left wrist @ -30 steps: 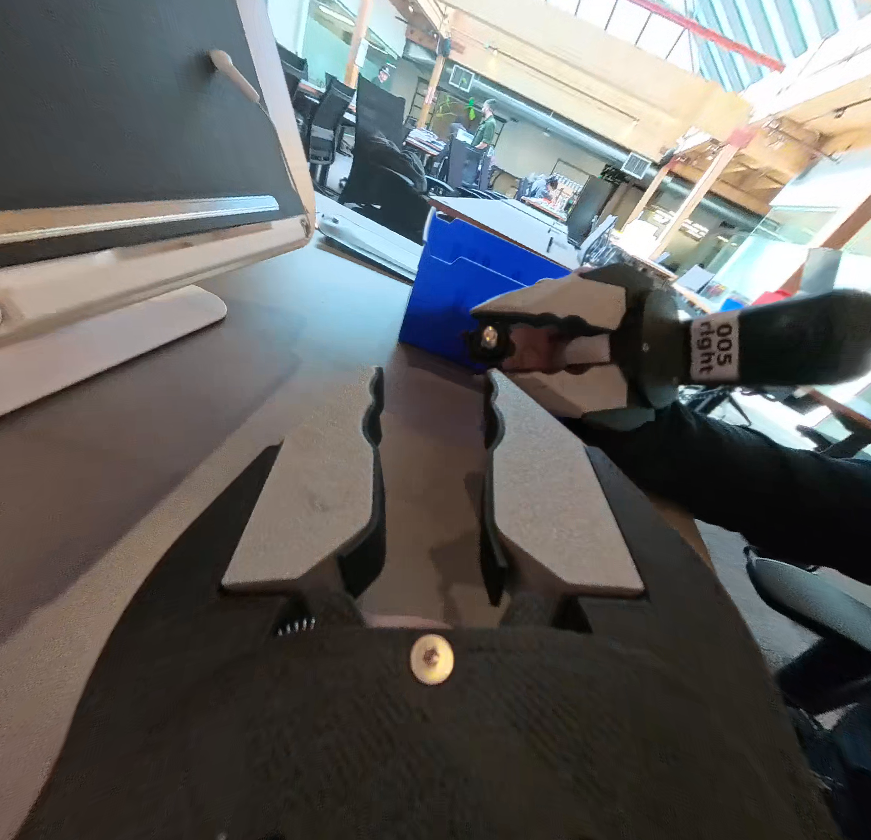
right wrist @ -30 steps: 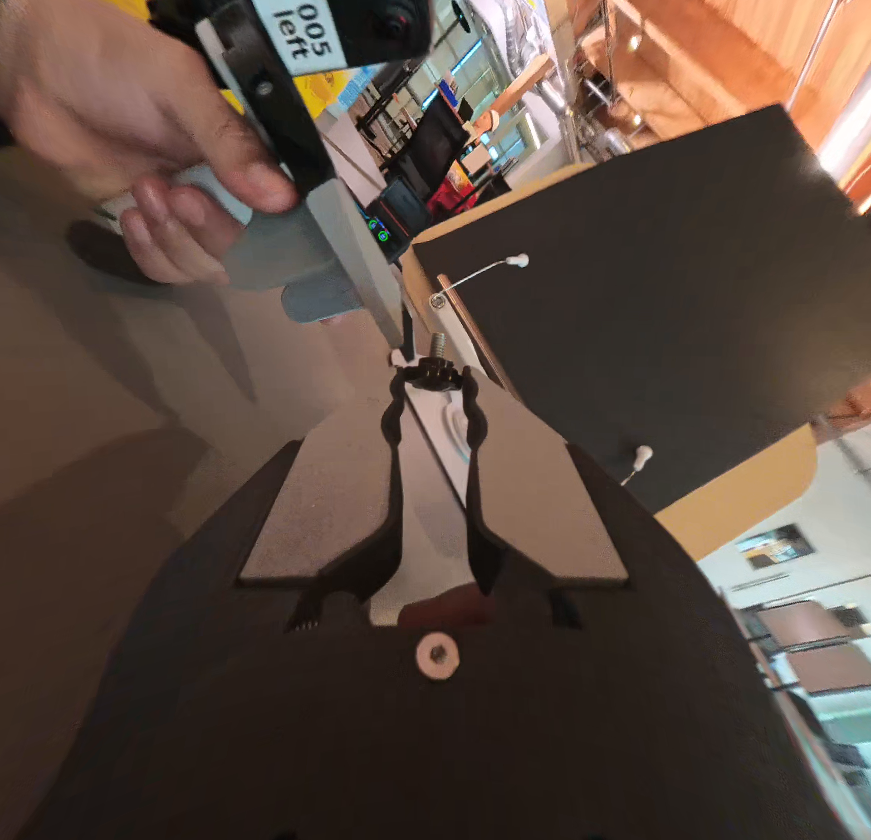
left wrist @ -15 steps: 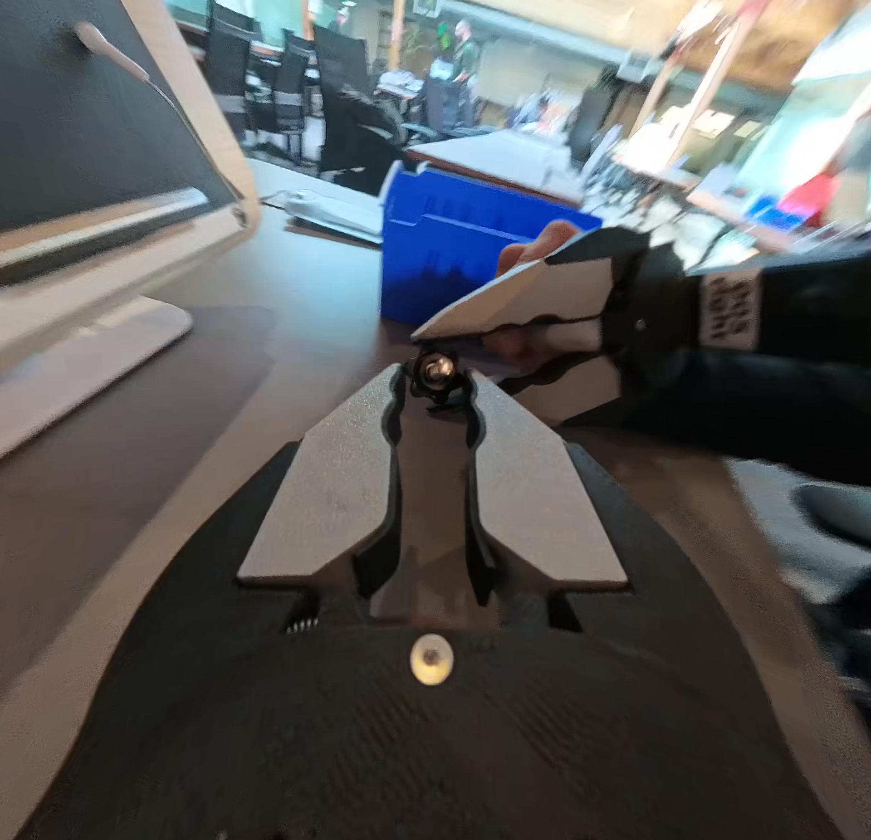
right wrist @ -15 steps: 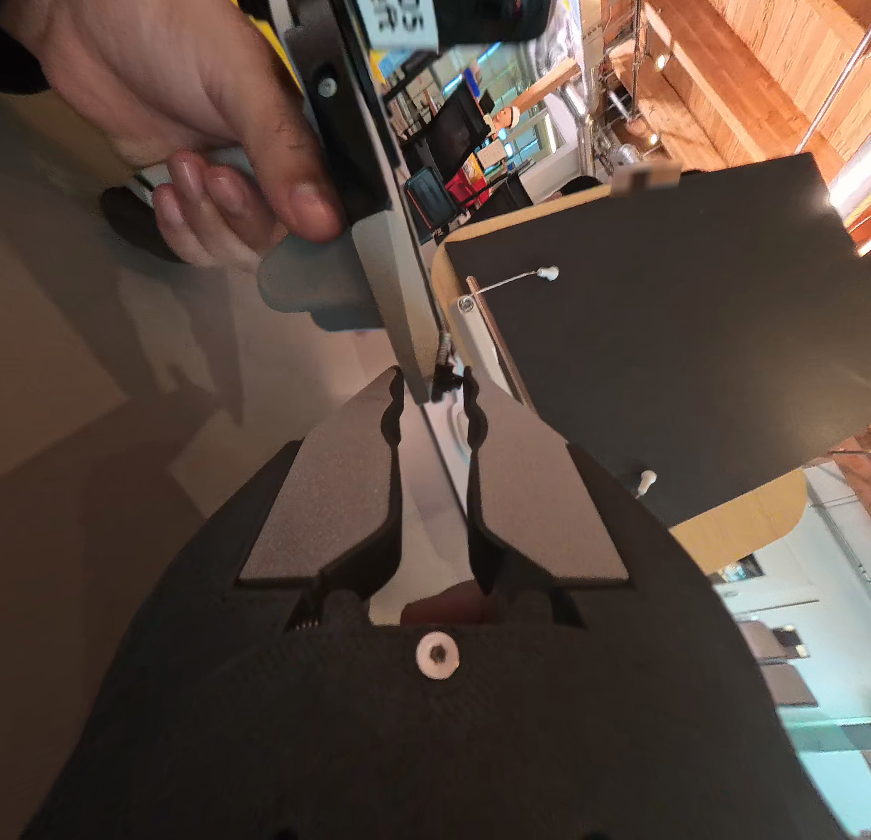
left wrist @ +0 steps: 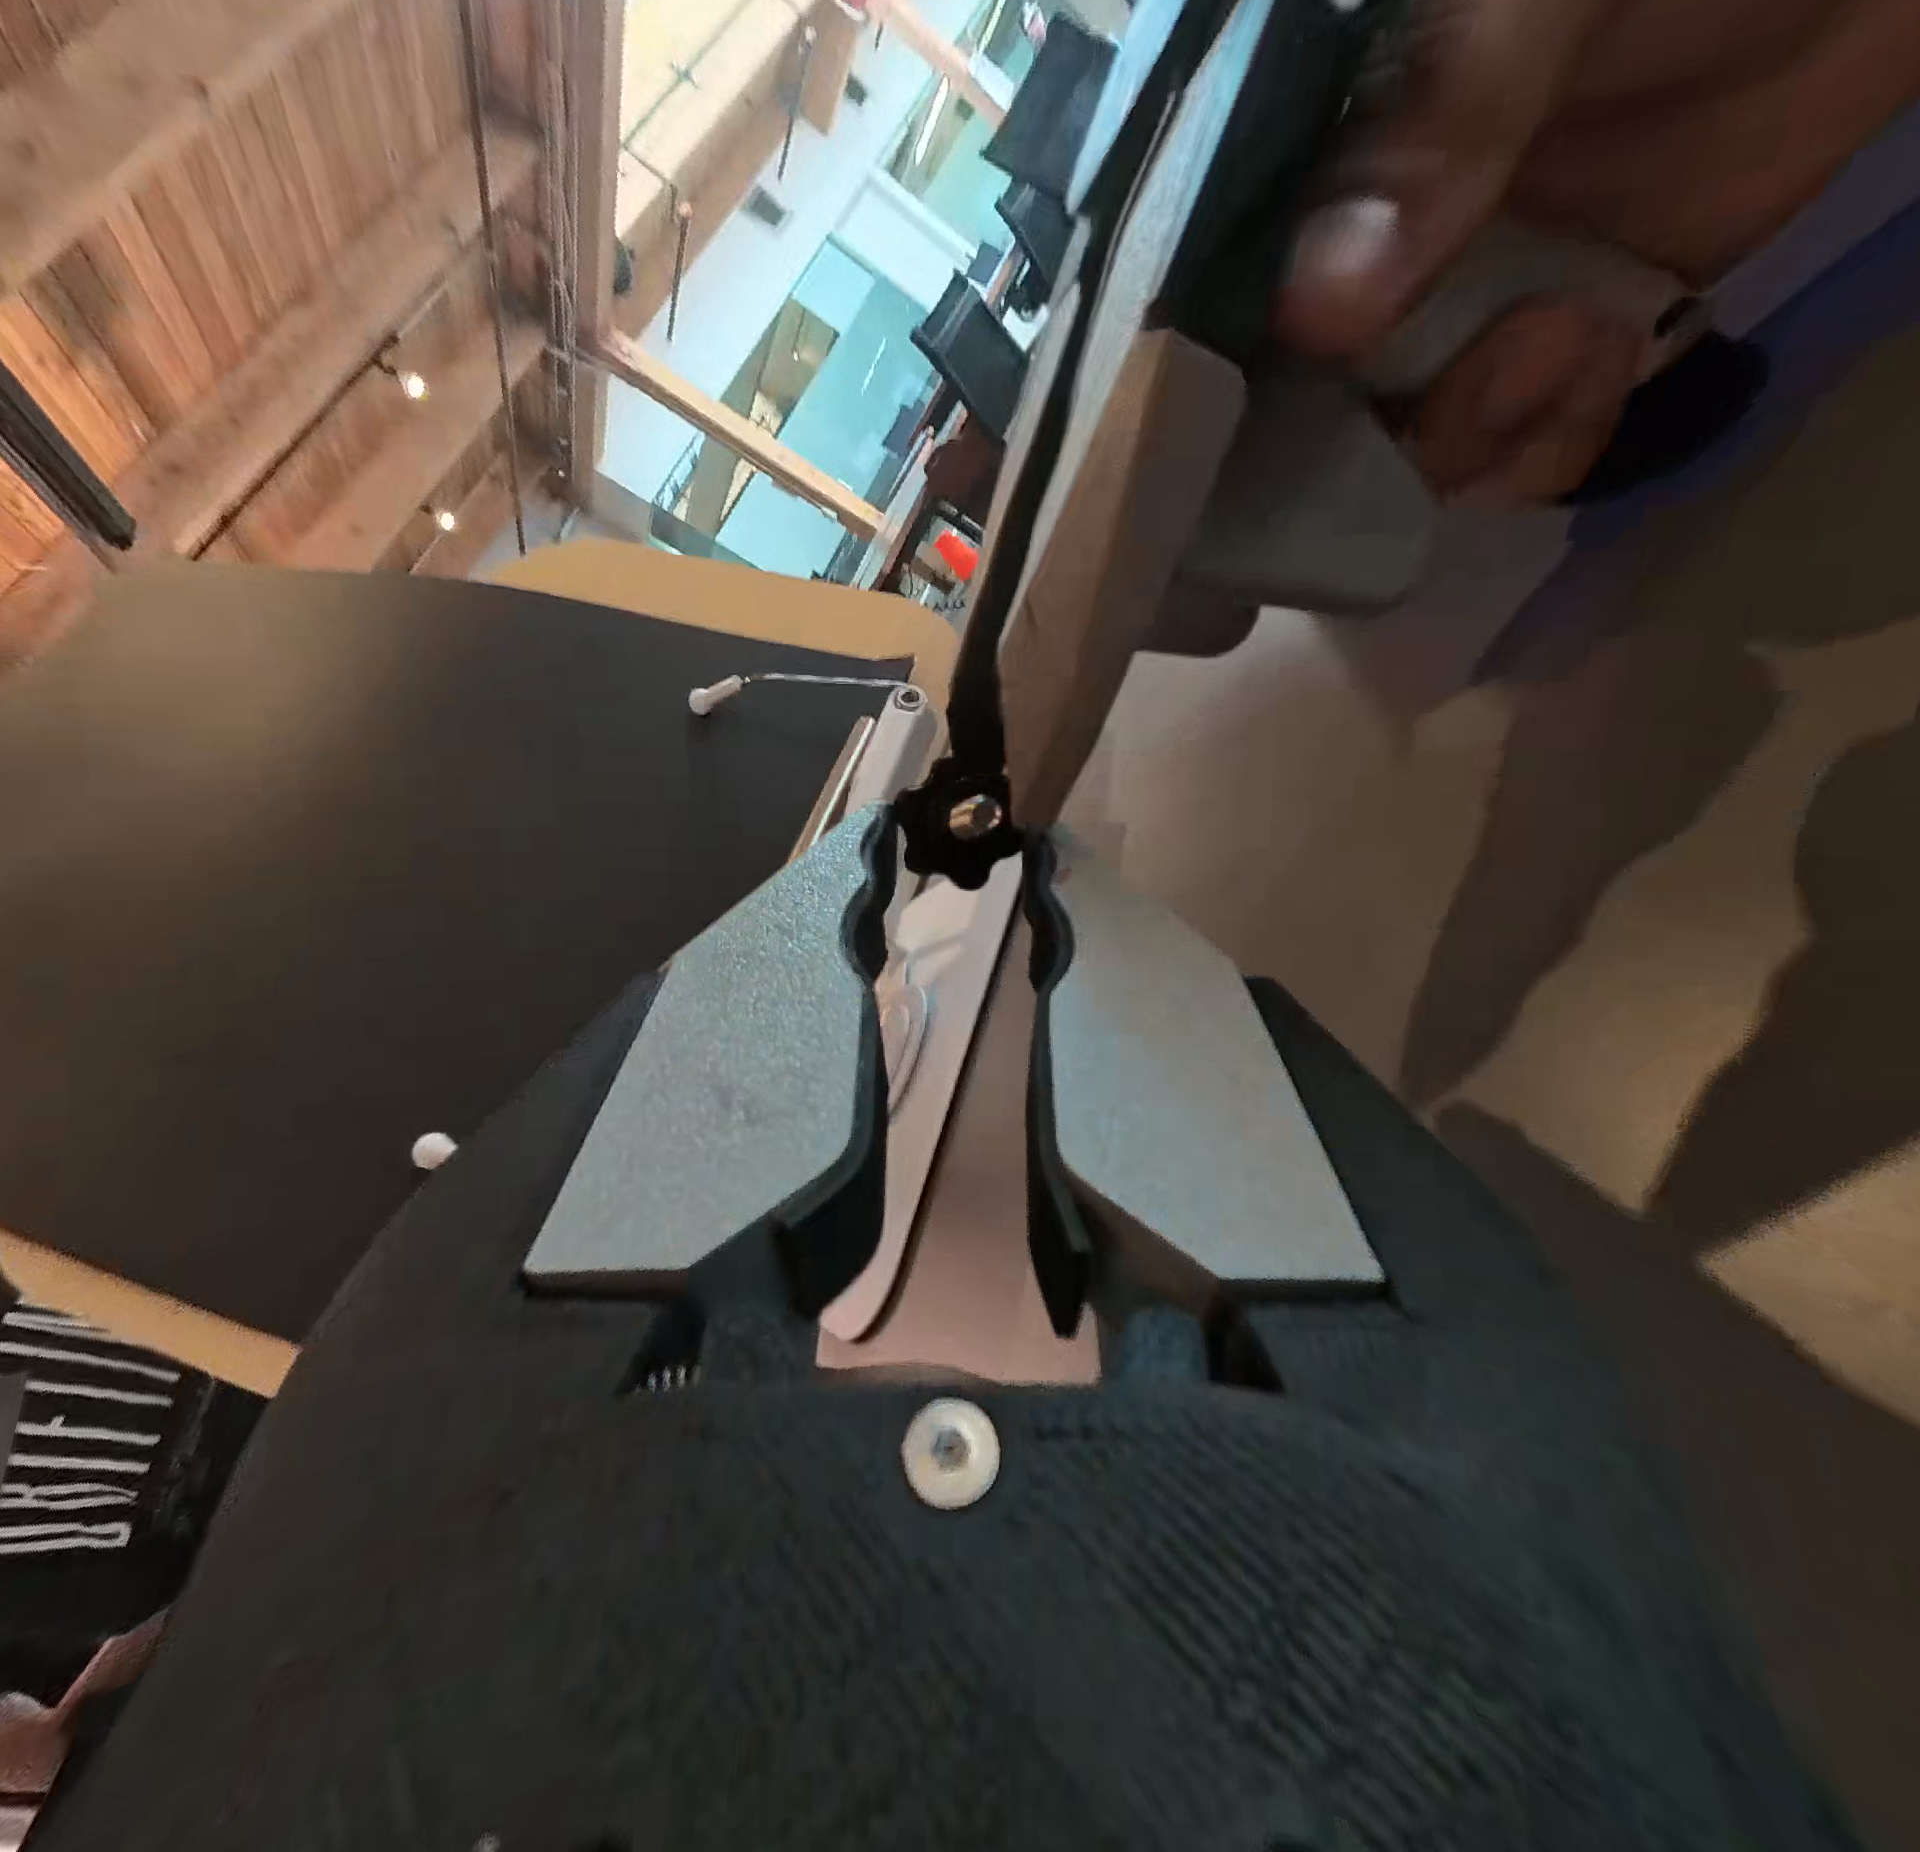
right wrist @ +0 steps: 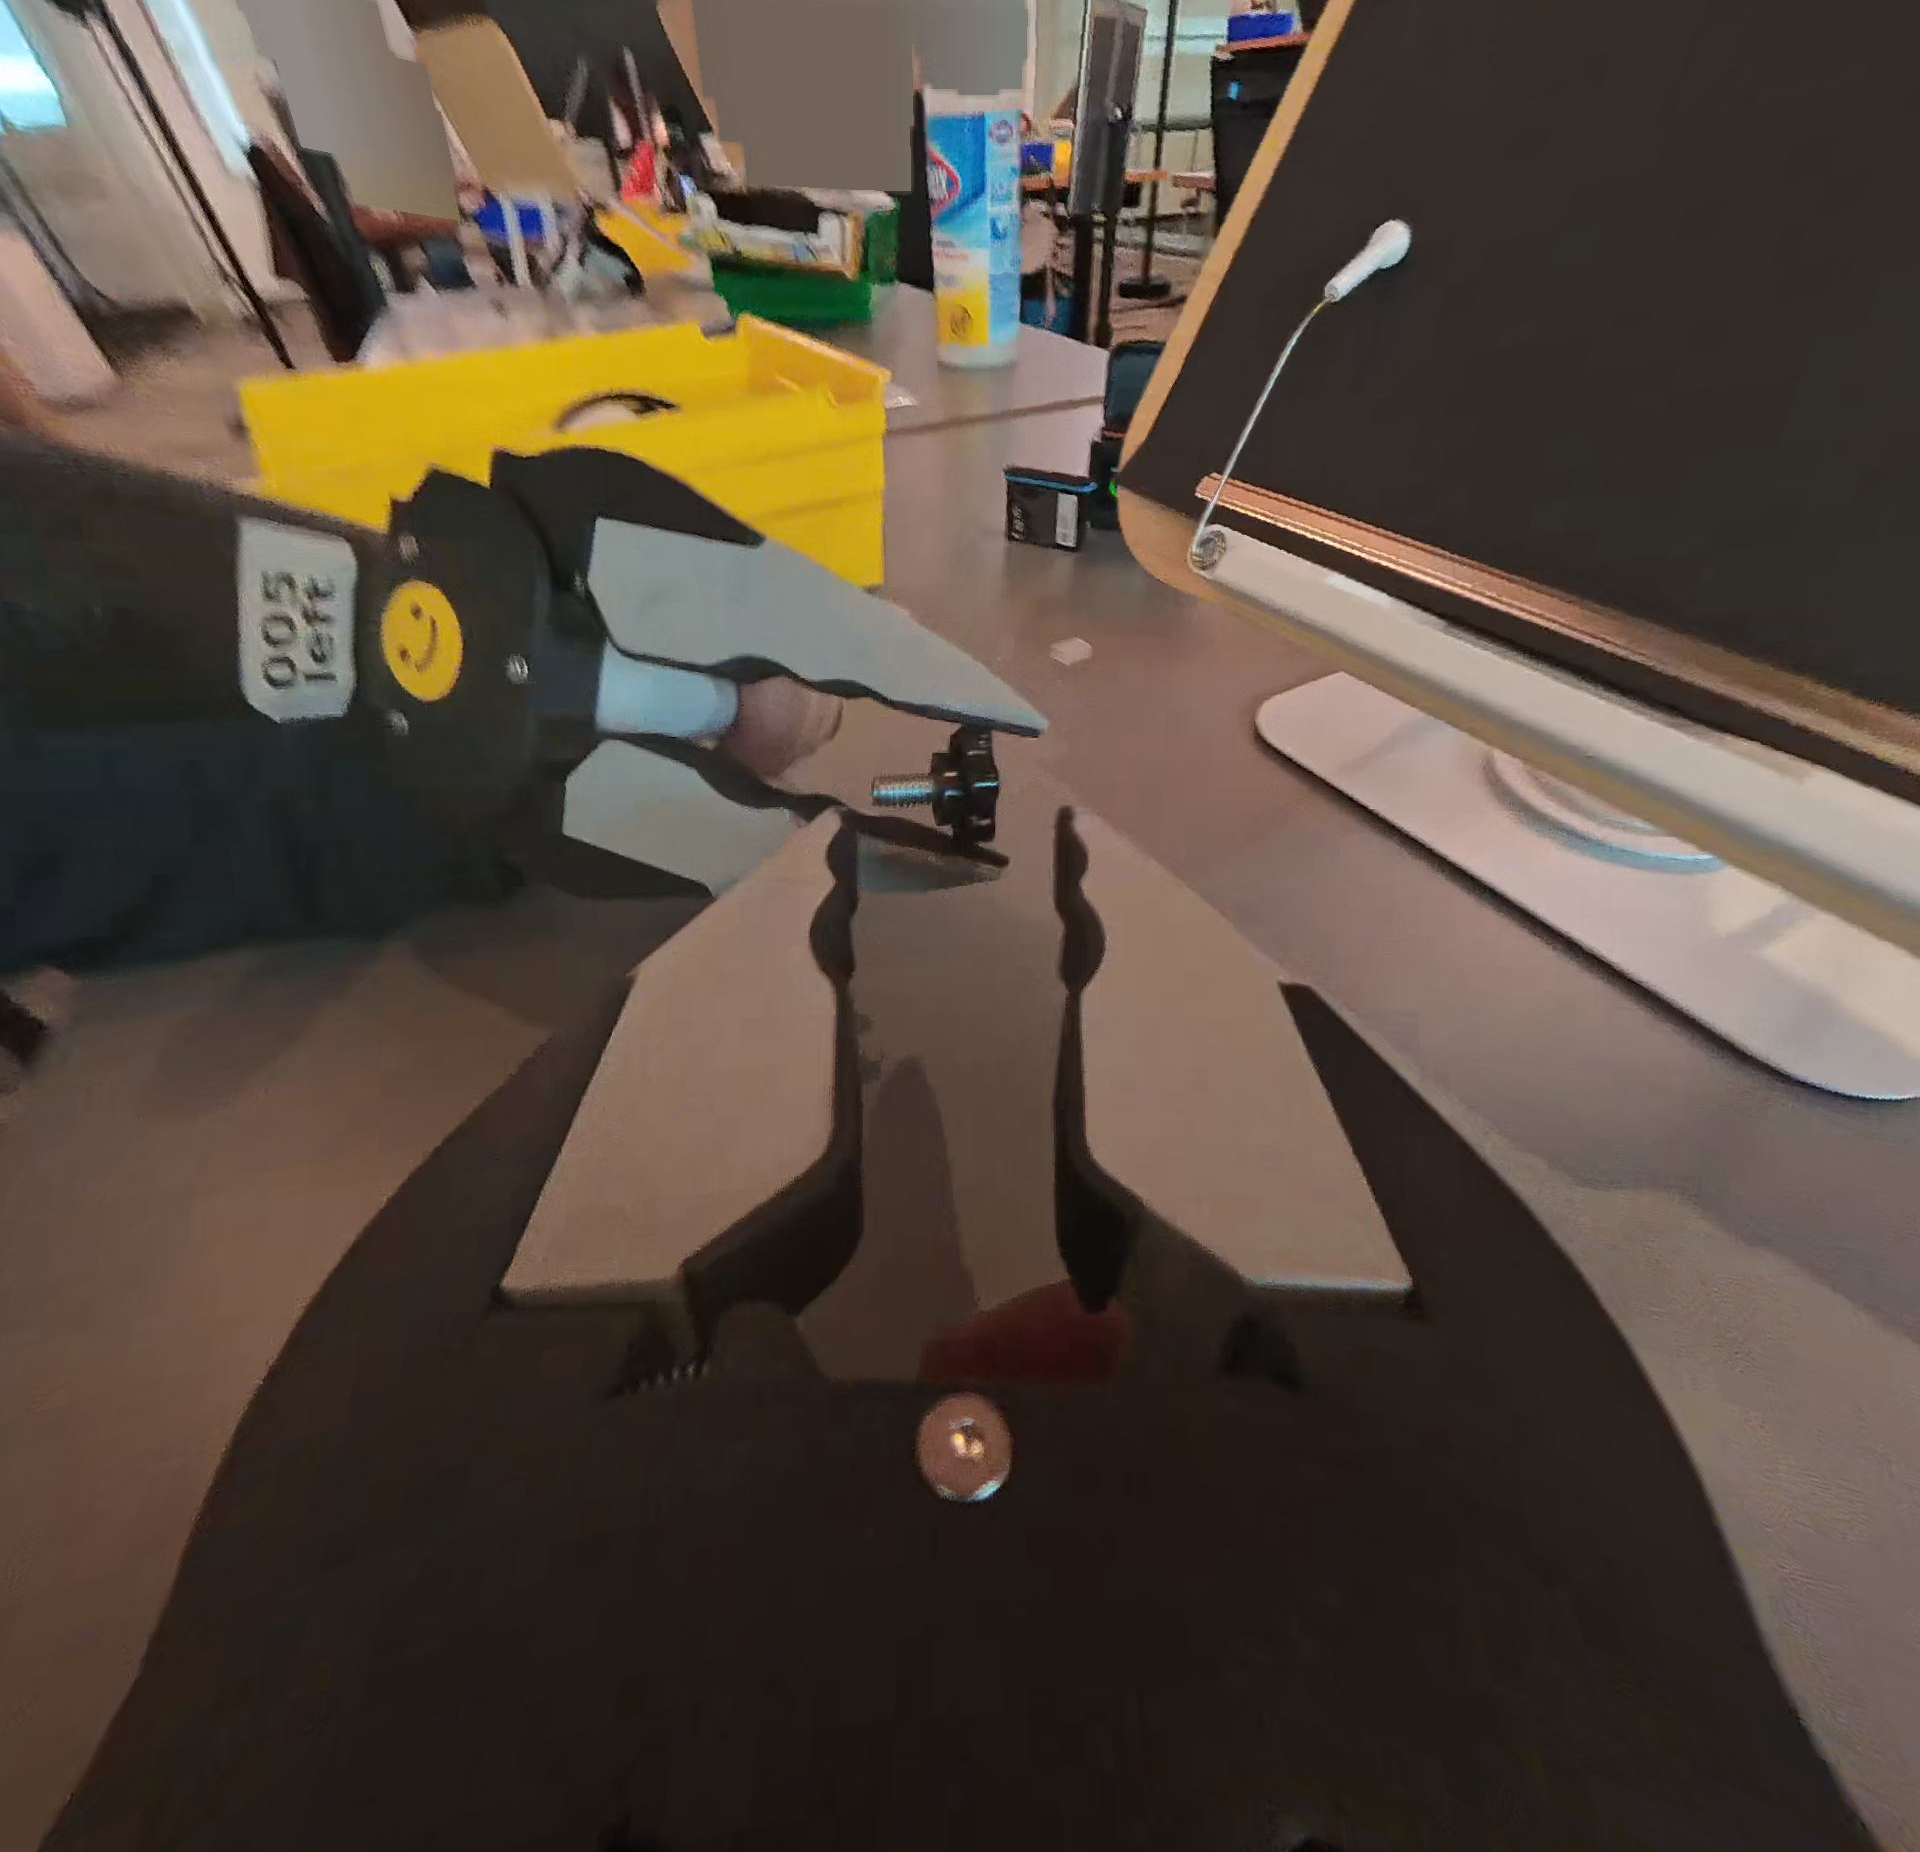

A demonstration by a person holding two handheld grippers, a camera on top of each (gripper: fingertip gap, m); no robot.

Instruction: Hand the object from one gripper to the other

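Table surface (right wrist: 1351,867), grey-brown, carries every item in the right wrist view. Largest on it is a tilted black board (right wrist: 1610,296) with a pale wood edge, mounted on a white base (right wrist: 1558,867) at the right. A yellow bin (right wrist: 582,420) stands at the left rear, partly masked by the left gripper (right wrist: 1013,792). Farther back are a white and blue canister (right wrist: 971,244) and, near the board's lower corner, a small black device (right wrist: 1044,519).

The left gripper's jaws are clamped on a black star knob (right wrist: 964,786), held clear of the table with its threaded stud pointing back along the fingers. The right gripper (right wrist: 954,831) has its jaws apart and empty; the knob sits just beyond its fingertips, and the left gripper's lower finger overlaps its left tip.

The left wrist view is rolled sideways. It shows the knob (left wrist: 954,826) face-on between the left gripper's (left wrist: 956,846) tips, stud hidden. It also shows the right gripper (left wrist: 1013,763) edge-on just above the knob, and the hand (left wrist: 1558,192) gripping its handle, blurred. The bin, canister and device appear only in the right wrist view.
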